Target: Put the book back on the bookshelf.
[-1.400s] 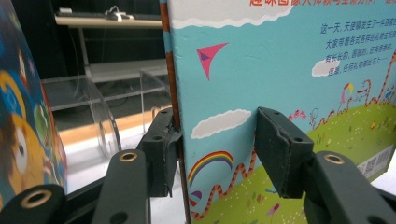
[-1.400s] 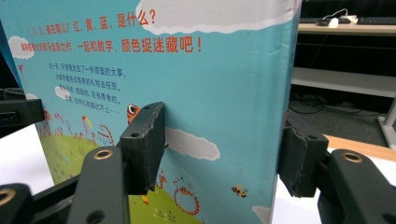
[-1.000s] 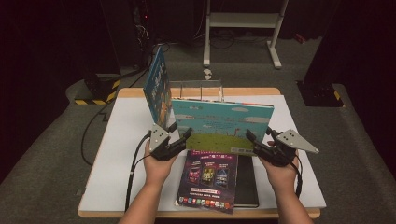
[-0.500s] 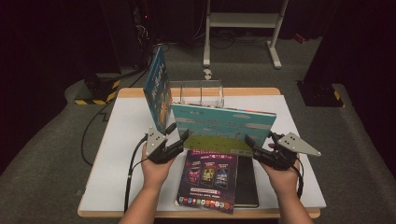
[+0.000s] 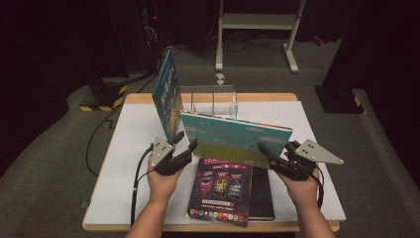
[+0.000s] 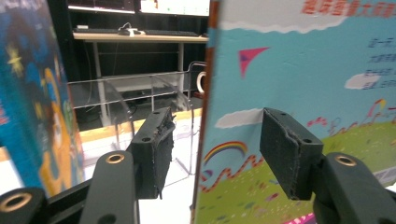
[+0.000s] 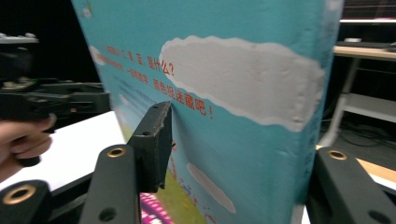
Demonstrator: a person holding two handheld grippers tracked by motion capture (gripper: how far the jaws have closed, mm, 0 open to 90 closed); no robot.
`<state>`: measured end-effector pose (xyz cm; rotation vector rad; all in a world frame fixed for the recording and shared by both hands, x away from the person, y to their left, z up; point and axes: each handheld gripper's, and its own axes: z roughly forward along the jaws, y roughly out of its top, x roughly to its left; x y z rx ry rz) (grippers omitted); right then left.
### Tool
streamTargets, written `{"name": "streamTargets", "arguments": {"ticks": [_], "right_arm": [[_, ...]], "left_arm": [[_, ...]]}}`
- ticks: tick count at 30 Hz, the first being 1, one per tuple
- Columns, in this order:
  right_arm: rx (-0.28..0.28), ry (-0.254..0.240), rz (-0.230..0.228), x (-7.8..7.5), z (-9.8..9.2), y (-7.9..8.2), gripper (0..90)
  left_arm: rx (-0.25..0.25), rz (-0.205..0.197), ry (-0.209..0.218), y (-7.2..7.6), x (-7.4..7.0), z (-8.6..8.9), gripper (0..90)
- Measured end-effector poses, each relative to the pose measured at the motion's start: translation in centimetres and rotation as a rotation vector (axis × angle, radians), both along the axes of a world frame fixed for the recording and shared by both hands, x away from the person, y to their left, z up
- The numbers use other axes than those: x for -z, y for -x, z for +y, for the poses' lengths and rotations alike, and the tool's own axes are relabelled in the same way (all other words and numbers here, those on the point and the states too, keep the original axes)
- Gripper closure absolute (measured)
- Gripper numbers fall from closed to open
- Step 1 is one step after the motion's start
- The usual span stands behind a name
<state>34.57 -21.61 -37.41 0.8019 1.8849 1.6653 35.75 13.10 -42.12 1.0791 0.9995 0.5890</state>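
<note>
Between both tongs, the picture book [image 5: 236, 137] stands upright, lengthwise left-to-right.

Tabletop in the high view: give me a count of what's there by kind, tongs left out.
Books: 4 (light-blue landscape picture book held upright, dark-blue picture book standing by the rack, purple-covered book lying flat, black book beneath it)
Clear plastic divider racks: 1
Total: 5
</note>
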Motion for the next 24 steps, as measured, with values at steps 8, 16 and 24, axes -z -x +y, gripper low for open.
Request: {"name": "streamTargets", "arguments": {"ticks": [8, 16, 24], "right_arm": [[-0.098, -0.013, -0.022, 0.2, -0.5, 0.2, 58.7], [-0.165, -0.045, -0.002, 0.0, -0.5, 0.2, 80.5], [-0.126, -0.036, -0.002, -0.6, 0.5, 0.3, 80.5]], "left_arm": [[-0.026, 0.045, 0.031, 1.3, 1.6, 2.7, 44.5], [-0.02, 0.072, -0.017, 2.1, 2.5, 3.7, 44.1], [-0.053, 0.117, -0.032, 2.0, 3.6, 4.5, 43.5]]}}
